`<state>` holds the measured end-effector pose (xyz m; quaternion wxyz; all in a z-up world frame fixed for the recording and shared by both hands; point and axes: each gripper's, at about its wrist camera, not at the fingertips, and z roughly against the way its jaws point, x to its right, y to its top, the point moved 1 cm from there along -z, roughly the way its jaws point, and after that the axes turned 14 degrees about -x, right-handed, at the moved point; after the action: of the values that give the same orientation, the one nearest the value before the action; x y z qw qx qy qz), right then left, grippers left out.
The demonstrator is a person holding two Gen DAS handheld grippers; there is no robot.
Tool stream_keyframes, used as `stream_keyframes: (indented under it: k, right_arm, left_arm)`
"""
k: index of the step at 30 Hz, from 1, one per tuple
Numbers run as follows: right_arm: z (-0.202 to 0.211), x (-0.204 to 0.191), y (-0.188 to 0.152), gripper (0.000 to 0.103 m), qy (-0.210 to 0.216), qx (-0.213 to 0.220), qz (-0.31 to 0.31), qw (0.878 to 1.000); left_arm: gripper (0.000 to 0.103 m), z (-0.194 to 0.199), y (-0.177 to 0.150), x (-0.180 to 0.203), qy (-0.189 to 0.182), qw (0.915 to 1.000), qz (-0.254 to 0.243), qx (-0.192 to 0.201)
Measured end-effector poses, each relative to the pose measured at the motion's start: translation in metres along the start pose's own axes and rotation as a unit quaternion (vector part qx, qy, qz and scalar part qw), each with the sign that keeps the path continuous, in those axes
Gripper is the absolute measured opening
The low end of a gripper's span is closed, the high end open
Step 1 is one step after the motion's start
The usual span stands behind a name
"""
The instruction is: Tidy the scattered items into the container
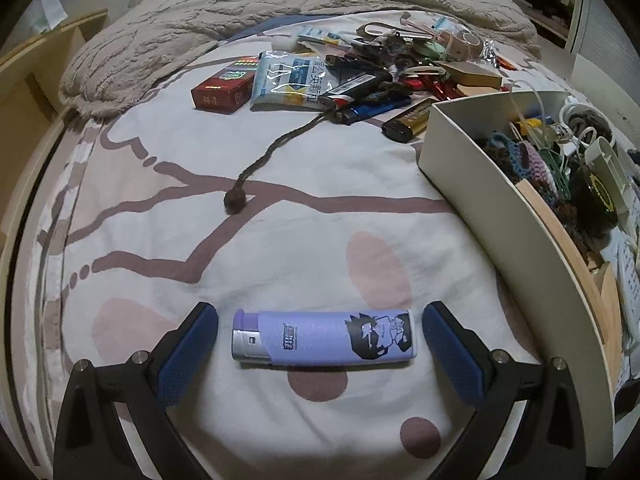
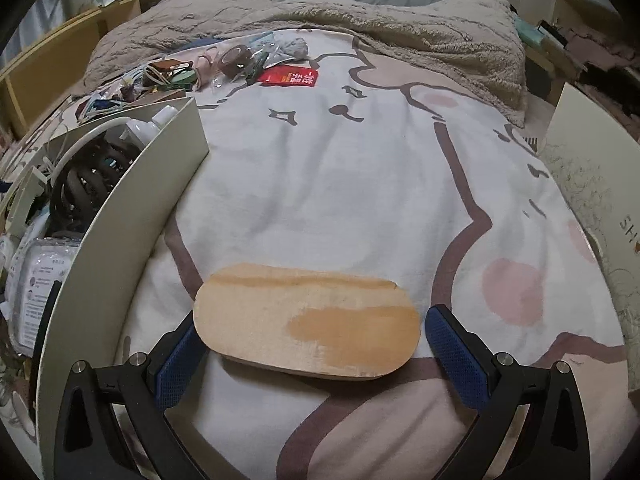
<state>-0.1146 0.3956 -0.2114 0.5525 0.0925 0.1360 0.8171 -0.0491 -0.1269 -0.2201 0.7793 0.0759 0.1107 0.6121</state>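
Observation:
A purple lighter lies crosswise on the patterned bedsheet, between the blue pads of my open left gripper, with a small gap at each end. An oval wooden piece lies flat on the sheet between the fingers of my open right gripper; its left end covers the left pad's tip. The white container, full of yarn, cables and small items, stands right of the left gripper and, as the white container, left of the right gripper. A scattered pile of lighters, packets and keys lies farther back.
A red box and a plastic packet lie at the pile's left, and a brown cord with a knot trails toward me. A beige fleece blanket bunches at the bed's far end. A red card and tape rolls lie behind the container.

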Motion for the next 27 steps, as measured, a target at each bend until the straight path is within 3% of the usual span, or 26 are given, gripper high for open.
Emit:
stream_keyframes:
  k: [16,19,23,26,27]
  right_arm:
    - [0.004,-0.006,-0.007,0.103,-0.022,0.031,-0.011,0.999]
    - [0.009,-0.008,-0.009,0.09,-0.012,0.041,-0.009,0.999]
    - [0.012,-0.011,-0.01,0.089,-0.01,0.047,-0.007,0.999]
    - [0.013,-0.01,-0.011,0.089,-0.004,0.046,-0.013,0.999]
    - [0.014,-0.009,-0.011,0.089,-0.003,0.047,-0.017,0.999]
  left_arm:
    - [0.103,-0.001,-0.007,0.009,0.042,0.9986,0.028,0.012]
    - [0.103,0.001,-0.007,0.006,0.036,0.9986,0.038,0.009]
    - [0.103,0.002,-0.007,0.006,0.038,0.9976,0.059,-0.004]
    - [0.089,0.007,-0.01,0.008,0.031,0.9969,0.072,-0.003]
    - [0.08,0.01,-0.011,0.009,0.029,0.9966,0.077,-0.001]
